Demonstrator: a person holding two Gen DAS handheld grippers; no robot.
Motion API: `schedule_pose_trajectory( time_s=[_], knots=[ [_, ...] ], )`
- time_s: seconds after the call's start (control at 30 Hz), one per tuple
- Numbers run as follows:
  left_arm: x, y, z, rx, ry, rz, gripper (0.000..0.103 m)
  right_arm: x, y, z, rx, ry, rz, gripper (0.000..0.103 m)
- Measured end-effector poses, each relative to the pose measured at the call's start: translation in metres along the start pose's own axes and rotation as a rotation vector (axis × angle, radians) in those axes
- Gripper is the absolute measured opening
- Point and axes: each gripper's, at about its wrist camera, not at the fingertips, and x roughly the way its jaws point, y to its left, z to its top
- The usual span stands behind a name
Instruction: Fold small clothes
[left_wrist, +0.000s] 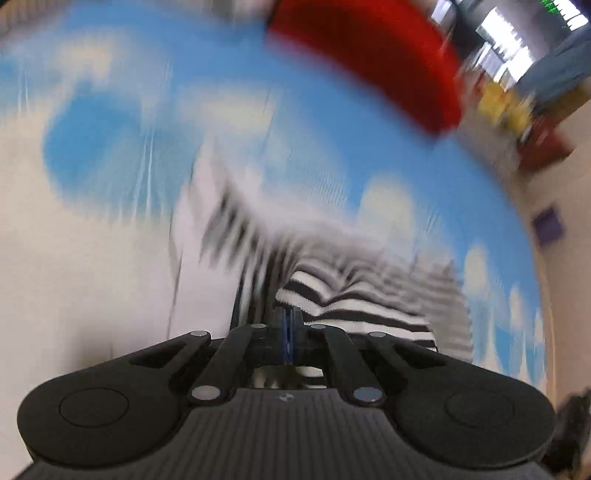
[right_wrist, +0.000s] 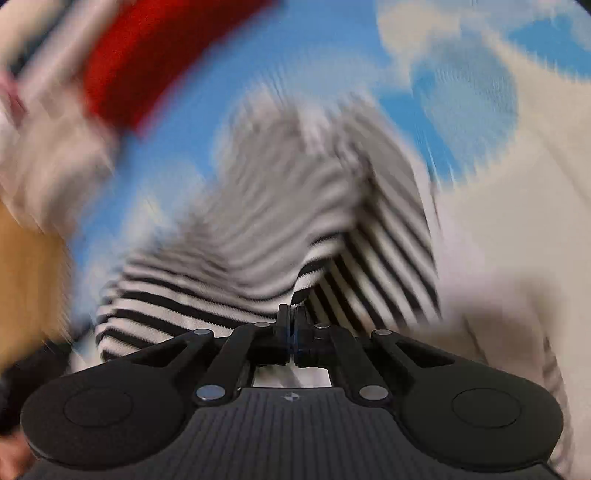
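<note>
The striped garment (left_wrist: 354, 306), black and white, is lying bunched on a blue cloth with white clouds (left_wrist: 110, 147), directly ahead of both claws. The left gripper (left_wrist: 287, 314) is pointing steeply down with its jaws drawn fully together, and an edge of the striped fabric is sitting right at their tips, seemingly pinched, though blur is making the contact hard to confirm. Seen from the right wrist, the striped garment (right_wrist: 258, 236) is rising in a fold just in front of the right gripper (right_wrist: 294, 314), whose jaws are likewise pressed together with a corner of the fabric meeting their tips. A red item (left_wrist: 369, 59) is lying well beyond the left claw, up and to its right; beyond the right claw the red item (right_wrist: 147, 62) is sitting up and to its left. Both views are heavily smeared.
</note>
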Motion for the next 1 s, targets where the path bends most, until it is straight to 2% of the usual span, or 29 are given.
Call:
schedule_pose_trajectory(
  time_s=[0.03,0.1,0.13,0.17,0.23,0.27,0.3,0.4,0.5,0.57,0.6,0.63,0.67,0.77,0.87,0.93,1.0],
  knots=[
    [0.009,0.006,-0.004,-0.028,0.043,0.01,0.001,0.013,-0.004,-0.004,0.01,0.063,-0.039,0.001],
    [0.014,0.011,-0.006,-0.059,0.058,0.028,0.003,0.024,-0.008,-0.005,0.016,0.097,-0.094,0.005],
    [0.013,0.011,-0.003,-0.067,0.046,0.006,0.012,0.023,-0.007,-0.003,0.003,0.078,-0.108,0.005],
    [0.01,0.012,0.0,-0.082,0.025,-0.019,0.027,0.019,-0.005,0.002,0.0,0.043,-0.111,0.005],
    [0.003,0.013,0.007,-0.109,-0.019,-0.032,0.045,0.005,-0.002,0.014,0.017,-0.043,-0.087,0.019],
    [0.003,0.012,0.009,-0.112,-0.031,-0.031,0.045,0.0,-0.002,0.02,0.024,-0.082,-0.079,0.034],
    [0.007,0.01,0.012,-0.114,-0.029,-0.032,0.045,-0.005,-0.002,0.027,0.026,-0.125,-0.079,0.043],
    [0.021,0.011,0.012,-0.149,0.009,-0.035,0.045,-0.006,-0.006,0.042,0.012,-0.192,-0.124,0.043],
    [0.03,0.013,0.008,-0.158,0.032,-0.039,0.045,0.002,-0.014,0.05,0.036,-0.172,-0.116,0.043],
    [0.034,0.012,0.007,-0.144,0.04,-0.041,0.042,0.011,-0.014,0.048,0.039,-0.152,-0.1,0.041],
    [0.034,0.01,0.008,-0.134,0.044,-0.052,0.037,0.015,-0.01,0.047,0.025,-0.148,-0.088,0.032],
    [0.033,0.008,0.008,-0.123,0.044,-0.065,0.021,0.018,-0.007,0.046,0.007,-0.146,-0.077,0.025],
    [0.03,0.006,0.009,-0.108,0.032,-0.08,0.007,0.019,-0.004,0.047,-0.006,-0.146,-0.065,0.007],
    [0.003,0.003,0.014,-0.08,-0.086,-0.087,0.004,0.008,0.001,0.047,-0.015,-0.192,0.032,0.004],
    [-0.022,0.008,0.018,-0.091,-0.173,-0.087,0.004,-0.008,0.0,0.05,0.032,-0.242,0.208,0.003],
    [-0.021,0.013,0.019,-0.095,-0.157,-0.03,0.004,-0.009,-0.012,0.053,0.104,-0.234,0.276,0.003],
    [-0.004,0.02,0.017,-0.12,-0.076,0.036,0.005,0.001,-0.027,0.057,0.156,-0.194,0.208,0.004]
  ],
)
